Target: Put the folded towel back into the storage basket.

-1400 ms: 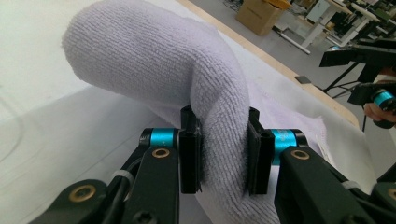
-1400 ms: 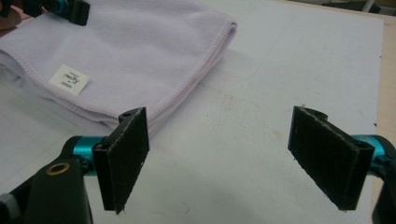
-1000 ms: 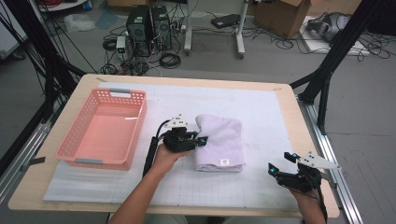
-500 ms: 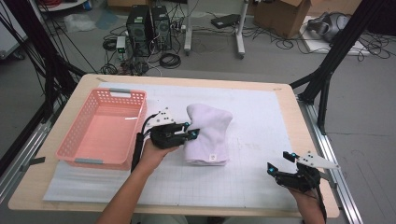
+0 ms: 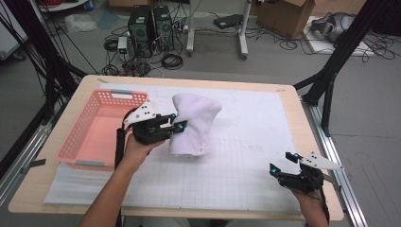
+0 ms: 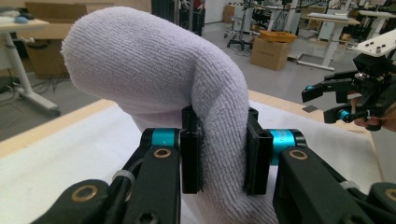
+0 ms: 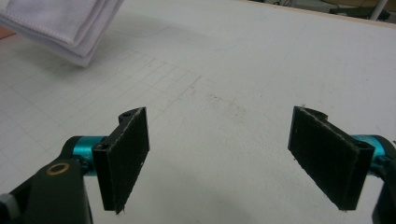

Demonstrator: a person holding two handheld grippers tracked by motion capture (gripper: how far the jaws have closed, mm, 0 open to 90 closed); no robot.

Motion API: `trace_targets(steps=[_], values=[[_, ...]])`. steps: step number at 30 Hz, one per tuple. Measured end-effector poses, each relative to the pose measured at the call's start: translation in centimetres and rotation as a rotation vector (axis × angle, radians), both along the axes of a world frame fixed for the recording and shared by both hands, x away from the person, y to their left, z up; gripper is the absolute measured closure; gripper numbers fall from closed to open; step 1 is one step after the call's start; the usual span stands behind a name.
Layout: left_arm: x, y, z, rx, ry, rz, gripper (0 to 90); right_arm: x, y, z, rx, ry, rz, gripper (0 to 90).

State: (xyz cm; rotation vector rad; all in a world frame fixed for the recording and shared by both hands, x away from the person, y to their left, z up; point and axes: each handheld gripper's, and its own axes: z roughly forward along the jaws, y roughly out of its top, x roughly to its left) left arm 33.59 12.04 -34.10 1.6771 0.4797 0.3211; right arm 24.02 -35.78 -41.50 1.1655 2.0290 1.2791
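- The left tool (image 5: 176, 124) is clamped on a fold of the white towel (image 5: 193, 124); in the left gripper view its two black pads (image 6: 191, 154) are pressed into the terry cloth (image 6: 154, 74) from both sides.
- The folded towel is held up off the white mat (image 5: 255, 142), bulging above the pads, with its lower edge hanging close to the mat near the middle of the surface (image 5: 302, 109).
- The pink basket (image 5: 101, 130) is set just beside the left tool, at the left end of the surface; nothing is seen inside it.
- The right tool (image 5: 283, 162) is held low at the near right corner, well apart from the towel.
- In the right gripper view its pads (image 7: 127, 156) are spread wide, with bare mat (image 7: 219, 93) between them and a stacked towel edge (image 7: 60, 23) at the upper left.
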Motion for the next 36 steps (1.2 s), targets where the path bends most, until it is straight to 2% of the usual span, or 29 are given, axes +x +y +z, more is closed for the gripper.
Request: trace_targets(steps=[5,11,27,36], values=[[0.0,1.8,1.0,-0.026,-0.015,0.006,72.5,0.0,0.2,0.1,0.0,0.003,0.002,19.3],[0.2,4.0,2.0,-0.018,-0.013,0.01,72.5,0.1,0.2,0.0,0.0,0.005,0.001,19.3],[0.2,9.7,3.6,-0.071,-0.051,0.081,72.3,0.2,0.3,0.0,0.0,0.001,0.0,19.3],[0.1,13.2,4.7,-0.061,-0.047,0.113,72.3,0.2,0.1,0.0,0.012,0.0,-0.007,19.3]])
